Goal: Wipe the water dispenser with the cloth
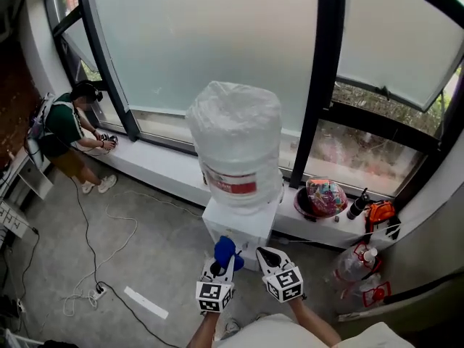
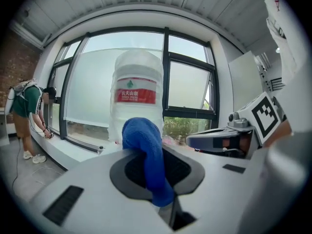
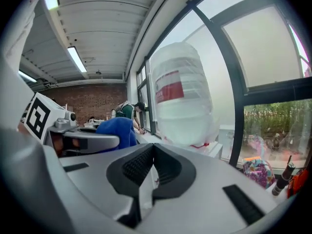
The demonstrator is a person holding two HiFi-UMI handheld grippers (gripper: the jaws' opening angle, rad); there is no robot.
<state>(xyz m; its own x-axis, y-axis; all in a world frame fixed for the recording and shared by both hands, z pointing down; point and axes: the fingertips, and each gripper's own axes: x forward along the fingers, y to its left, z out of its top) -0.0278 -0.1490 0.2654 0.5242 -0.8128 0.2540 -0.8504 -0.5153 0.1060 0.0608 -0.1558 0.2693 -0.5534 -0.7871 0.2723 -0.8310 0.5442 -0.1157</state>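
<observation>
White water dispenser (image 1: 239, 229) with a plastic-wrapped bottle (image 1: 235, 140) on top stands on the floor against the window ledge. Left gripper (image 1: 220, 265) has its fingers clamped on the bunched blue cloth (image 2: 146, 155) right in front of it. Right gripper (image 1: 270, 257) fingers are pressed together, empty. Only the head view shows the dispenser's body.

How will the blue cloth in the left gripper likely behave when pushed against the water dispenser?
Probably floppy: the blue cloth bulges and droops over the jaws of the left gripper, which are shut on it. Likely light, since that pinch alone carries it. It should flatten against the water dispenser rather than slide stiffly.
</observation>
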